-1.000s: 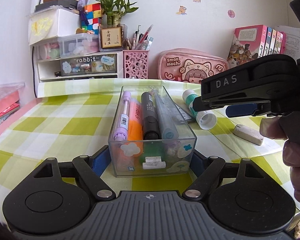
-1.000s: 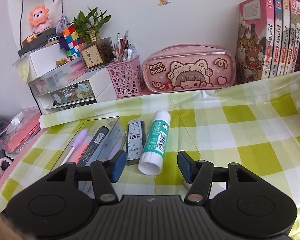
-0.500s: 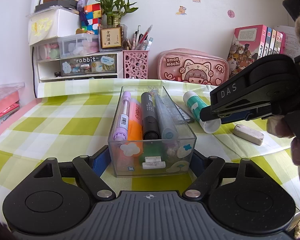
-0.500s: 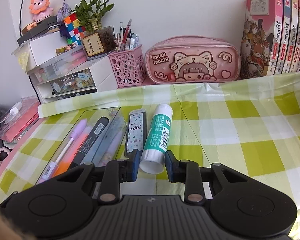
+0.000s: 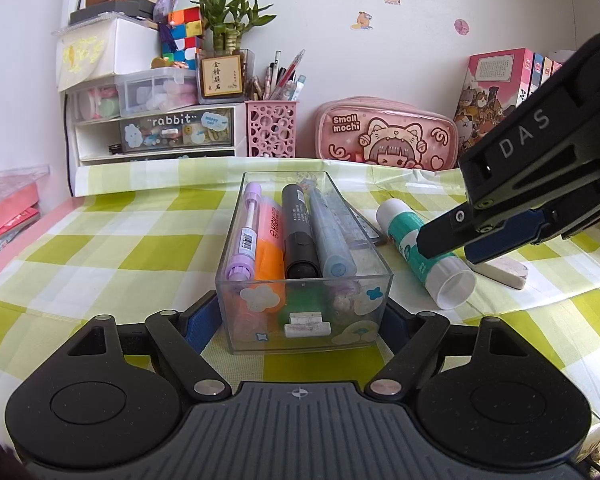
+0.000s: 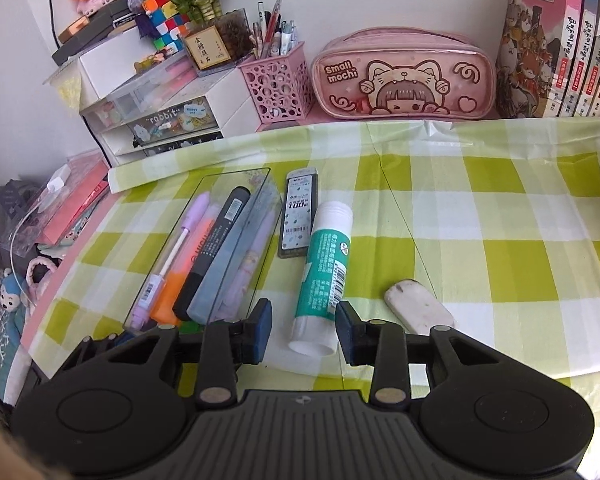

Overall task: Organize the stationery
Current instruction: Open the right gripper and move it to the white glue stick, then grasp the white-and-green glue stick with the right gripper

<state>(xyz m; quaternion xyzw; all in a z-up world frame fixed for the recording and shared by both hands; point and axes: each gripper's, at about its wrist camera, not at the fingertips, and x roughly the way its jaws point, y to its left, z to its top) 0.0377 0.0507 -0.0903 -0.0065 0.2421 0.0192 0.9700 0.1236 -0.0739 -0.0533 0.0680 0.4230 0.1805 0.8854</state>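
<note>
A clear plastic box (image 5: 304,312) holds several markers and stands on the green checked cloth. My left gripper (image 5: 300,322) is shut on the box's near end. The box also shows in the right wrist view (image 6: 204,248). A glue stick (image 6: 322,276) with a teal label lies right of the box. My right gripper (image 6: 303,326) is open, its pads either side of the glue stick's near end without touching. In the left wrist view the right gripper (image 5: 476,240) hangs over the glue stick (image 5: 420,252).
A white eraser (image 6: 418,312) lies right of the glue stick. A dark lead case (image 6: 298,212) lies between box and glue stick. A pink pencil case (image 6: 404,76), pink pen holder (image 6: 278,80), drawer unit (image 5: 152,120) and books (image 6: 560,40) line the back wall.
My right gripper closed around the glue stick half a second ago and has now opened again, higher above the table. The glue stick stays on the cloth. The left gripper has not moved.
</note>
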